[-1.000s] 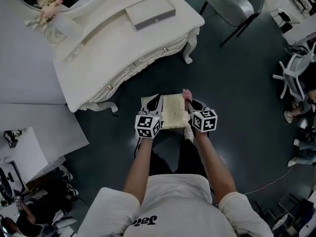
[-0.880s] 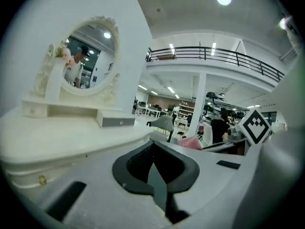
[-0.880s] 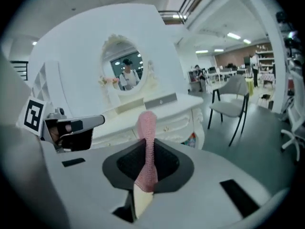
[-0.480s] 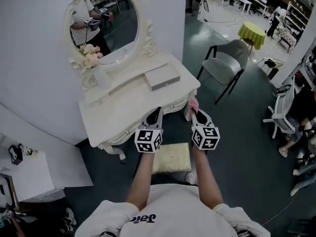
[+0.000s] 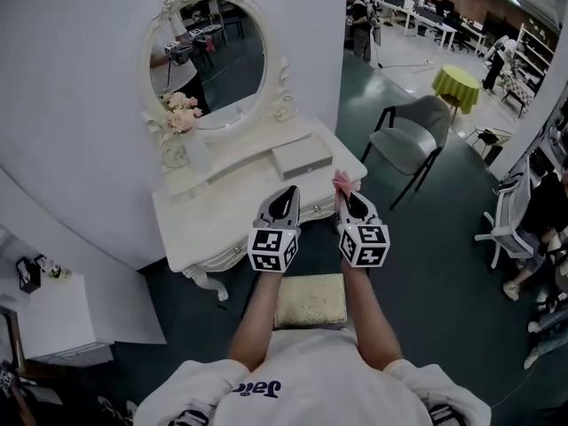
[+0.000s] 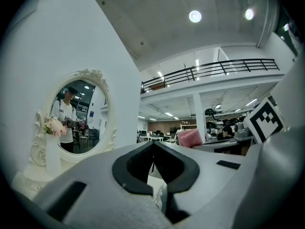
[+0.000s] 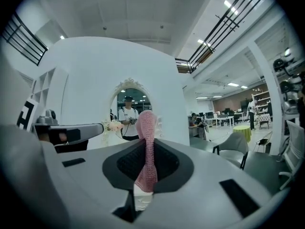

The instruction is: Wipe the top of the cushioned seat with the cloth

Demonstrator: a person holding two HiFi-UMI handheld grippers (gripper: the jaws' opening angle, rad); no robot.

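- Cloth: pink and knitted. Your right gripper is clamped on it. Its long axis runs along the jaws, and the free end pokes past the tips toward the white vanity table.
- Cloth's lower part: buried between the jaws, so its extent is not readable.
- Cushioned seat: pale, squarish, with a textured top. It sits below your forearms, well apart from the cloth (legs hidden).
- Left gripper: jaws together, holding nothing.

Printed dark on the white shirt, partly cut off: "Jac". On the cubes of the left gripper and right gripper, only black-and-white square code markers, no letters. Nothing else legible anywhere.
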